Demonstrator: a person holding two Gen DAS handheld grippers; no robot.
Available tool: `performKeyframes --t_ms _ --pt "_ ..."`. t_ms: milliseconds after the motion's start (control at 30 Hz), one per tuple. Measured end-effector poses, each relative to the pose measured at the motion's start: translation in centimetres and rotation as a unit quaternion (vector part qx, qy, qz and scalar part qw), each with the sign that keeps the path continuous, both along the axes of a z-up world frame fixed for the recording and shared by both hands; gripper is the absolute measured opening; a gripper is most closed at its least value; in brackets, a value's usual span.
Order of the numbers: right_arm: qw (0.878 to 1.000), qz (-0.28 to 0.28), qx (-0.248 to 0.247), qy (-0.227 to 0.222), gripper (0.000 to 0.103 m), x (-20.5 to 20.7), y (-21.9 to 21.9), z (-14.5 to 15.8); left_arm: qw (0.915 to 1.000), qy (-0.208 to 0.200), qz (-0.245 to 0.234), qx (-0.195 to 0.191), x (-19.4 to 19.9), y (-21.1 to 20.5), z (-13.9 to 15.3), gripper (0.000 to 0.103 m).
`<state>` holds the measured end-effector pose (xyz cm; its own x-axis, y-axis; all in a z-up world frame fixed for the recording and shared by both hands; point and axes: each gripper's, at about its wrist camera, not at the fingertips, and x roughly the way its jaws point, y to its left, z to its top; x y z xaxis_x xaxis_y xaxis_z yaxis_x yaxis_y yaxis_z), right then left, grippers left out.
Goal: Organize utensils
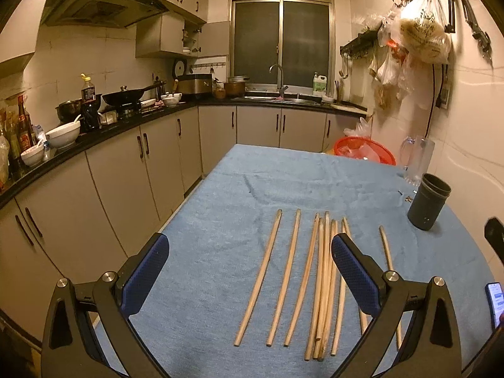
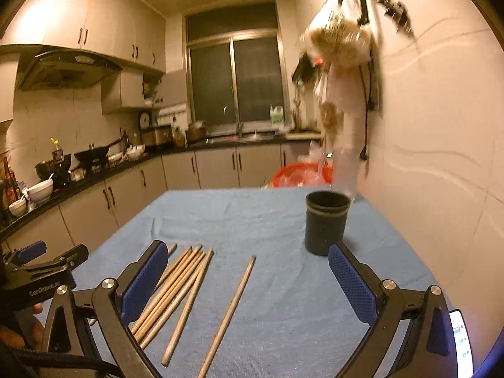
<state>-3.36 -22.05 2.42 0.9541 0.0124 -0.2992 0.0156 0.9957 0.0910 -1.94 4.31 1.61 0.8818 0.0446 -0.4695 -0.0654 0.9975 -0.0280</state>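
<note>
Several wooden chopsticks (image 1: pixel 321 283) lie side by side on the blue cloth, pointing away from me; they also show in the right wrist view (image 2: pixel 179 286). One chopstick (image 2: pixel 230 312) lies apart to their right. A dark cylindrical holder (image 1: pixel 428 201) stands upright at the right, empty as far as I can see; it also shows in the right wrist view (image 2: pixel 326 222). My left gripper (image 1: pixel 250 252) is open and empty above the chopsticks. My right gripper (image 2: pixel 249 264) is open and empty above the single chopstick, short of the holder.
The blue-clothed table (image 1: pixel 239 189) has a red basket (image 1: pixel 363 151) and a clear glass mug (image 1: pixel 415 160) at its far right. A wall runs along the right. A phone (image 1: pixel 494 302) lies at the near right edge. Kitchen counter (image 1: pixel 104 129) stands left.
</note>
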Motion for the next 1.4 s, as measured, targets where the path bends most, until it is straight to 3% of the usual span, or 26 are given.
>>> performKeyframes --t_ms 167,433,733,1400 --pt "0.998 0.012 -0.03 -0.051 0.103 -2.9 1.3 -0.3 0.9999 -0.014 0.0 -0.009 -0.8 0.0 -0.2 0.103" --pt "0.995 0.029 -0.05 -0.078 0.103 -3.8 2.3 0.0 0.9975 -0.066 0.014 -0.021 -2.4 0.4 0.4 0.103" --pt "0.997 0.014 -0.039 -0.065 0.103 -3.3 1.8 -0.5 0.9942 -0.107 0.01 0.007 -3.3 0.2 0.4 0.103" --pt "0.998 0.012 -0.035 -0.054 0.103 -3.1 1.7 -1.0 0.9946 -0.102 0.006 0.015 -3.9 0.2 -0.7 0.103"
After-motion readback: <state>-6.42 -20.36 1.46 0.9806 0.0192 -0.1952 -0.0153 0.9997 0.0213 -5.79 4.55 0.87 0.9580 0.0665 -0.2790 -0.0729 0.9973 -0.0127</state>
